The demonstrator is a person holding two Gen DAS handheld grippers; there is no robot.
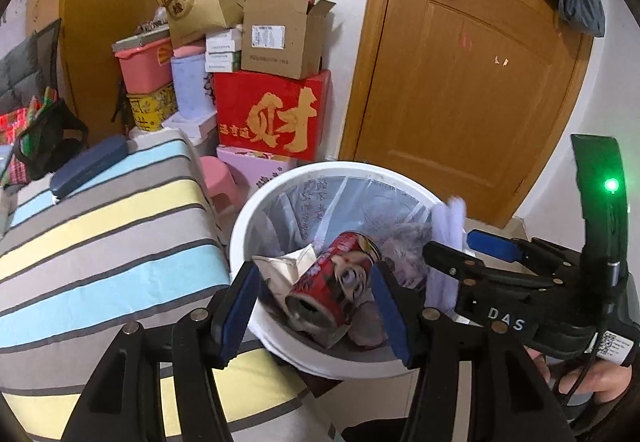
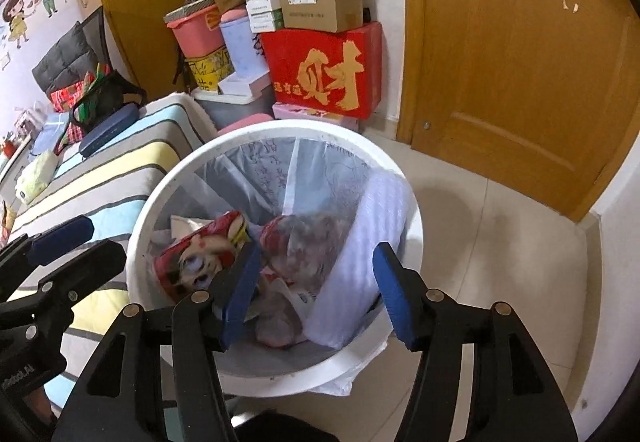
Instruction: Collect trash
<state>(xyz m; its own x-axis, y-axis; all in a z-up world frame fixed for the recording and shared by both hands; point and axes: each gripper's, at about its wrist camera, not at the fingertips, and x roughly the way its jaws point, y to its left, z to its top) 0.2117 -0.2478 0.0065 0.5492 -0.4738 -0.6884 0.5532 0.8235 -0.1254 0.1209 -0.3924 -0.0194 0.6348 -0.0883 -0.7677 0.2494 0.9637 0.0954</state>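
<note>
In the left wrist view, the left claw (image 1: 316, 316) hangs wide over the white bin (image 1: 256, 226) at lower centre, its blue pads flanking but not pressing the red can (image 1: 340, 278) lying among the trash inside. The right claw (image 1: 460, 248) enters from the right, parted.

In the right wrist view, the right claw (image 2: 316, 294) stands wide and empty above the bin (image 2: 160, 185); the can (image 2: 192, 258) lies lower left, beside white foam wrap (image 2: 360, 242).

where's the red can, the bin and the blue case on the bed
red can (image 1: 340, 282), left wrist view, its printed side
white bin (image 2: 412, 201), right wrist view, its rim
blue case (image 1: 90, 165), left wrist view, its lid
</note>
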